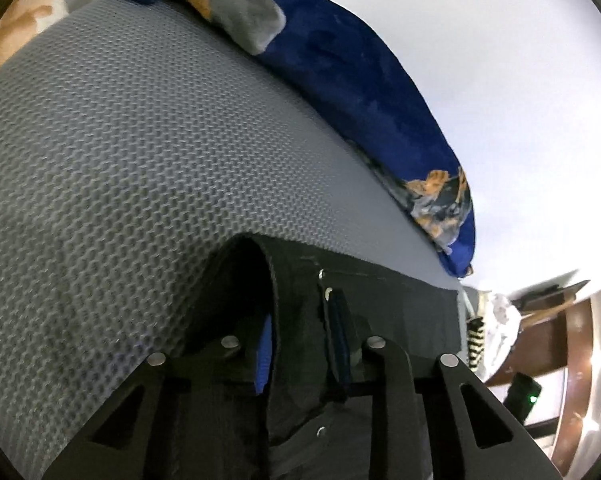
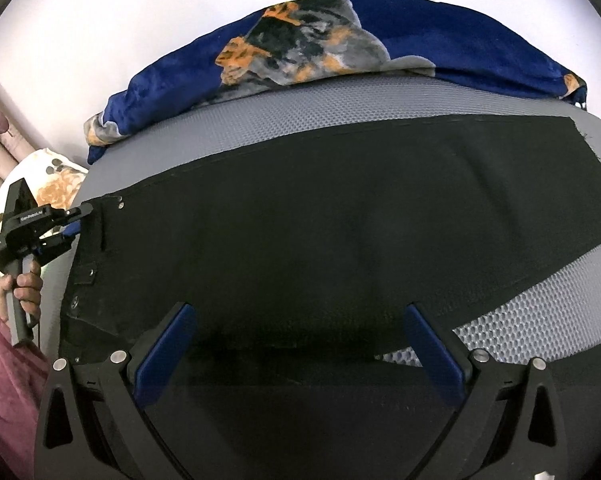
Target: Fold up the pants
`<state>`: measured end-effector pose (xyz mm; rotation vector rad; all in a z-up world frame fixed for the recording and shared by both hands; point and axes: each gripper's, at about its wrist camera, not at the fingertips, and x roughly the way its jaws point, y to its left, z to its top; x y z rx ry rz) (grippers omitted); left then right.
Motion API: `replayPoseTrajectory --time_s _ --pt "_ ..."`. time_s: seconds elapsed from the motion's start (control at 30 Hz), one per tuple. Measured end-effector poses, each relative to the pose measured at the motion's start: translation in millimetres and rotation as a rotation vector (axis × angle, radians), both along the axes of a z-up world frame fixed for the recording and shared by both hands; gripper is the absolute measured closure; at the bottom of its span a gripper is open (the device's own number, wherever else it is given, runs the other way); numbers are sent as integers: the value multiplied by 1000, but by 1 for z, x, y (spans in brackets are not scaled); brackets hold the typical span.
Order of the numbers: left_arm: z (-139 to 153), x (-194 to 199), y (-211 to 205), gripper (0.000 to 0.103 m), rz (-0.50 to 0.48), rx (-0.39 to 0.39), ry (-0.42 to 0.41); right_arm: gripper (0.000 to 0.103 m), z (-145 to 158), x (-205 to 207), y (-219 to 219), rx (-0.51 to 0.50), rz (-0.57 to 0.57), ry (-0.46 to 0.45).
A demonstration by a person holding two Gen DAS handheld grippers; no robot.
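Note:
Black pants [image 2: 300, 240] lie spread across a grey honeycomb mat [image 2: 260, 120], legs running to the right. My left gripper [image 1: 300, 332] is shut on the waistband of the pants [image 1: 296, 300]; it also shows in the right wrist view [image 2: 76, 224], gripping the waistband's far left corner. My right gripper [image 2: 300, 320] is open, its blue pads [image 2: 168, 352] spread wide just above the near edge of the pants, holding nothing.
A blue blanket with a dog print [image 2: 320, 48] lies bunched along the far edge of the mat, and it also shows in the left wrist view [image 1: 360, 80]. A floral pillow [image 2: 48, 184] sits at the left. Brown wooden furniture [image 1: 548, 340] stands beyond the mat.

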<state>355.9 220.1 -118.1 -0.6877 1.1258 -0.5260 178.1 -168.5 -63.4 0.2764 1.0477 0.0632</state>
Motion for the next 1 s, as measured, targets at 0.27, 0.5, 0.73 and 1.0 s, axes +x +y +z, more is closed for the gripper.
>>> replayPoseTrajectory --time_s 0.27,0.5,0.73,1.0 --pt "-12 22 -19 77 -24 -23 -1 0 -10 17 1 2 22 3" --pt "-18 19 -25 94 -5 -12 -25 0 -11 49 -3 -10 132 -24" --pt "39 -25 -33 94 -43 -52 -232 0 4 104 -14 -99 390 -60" --pt "86 -75 -43 94 -139 -74 -396 0 11 164 -9 -144 759 -2"
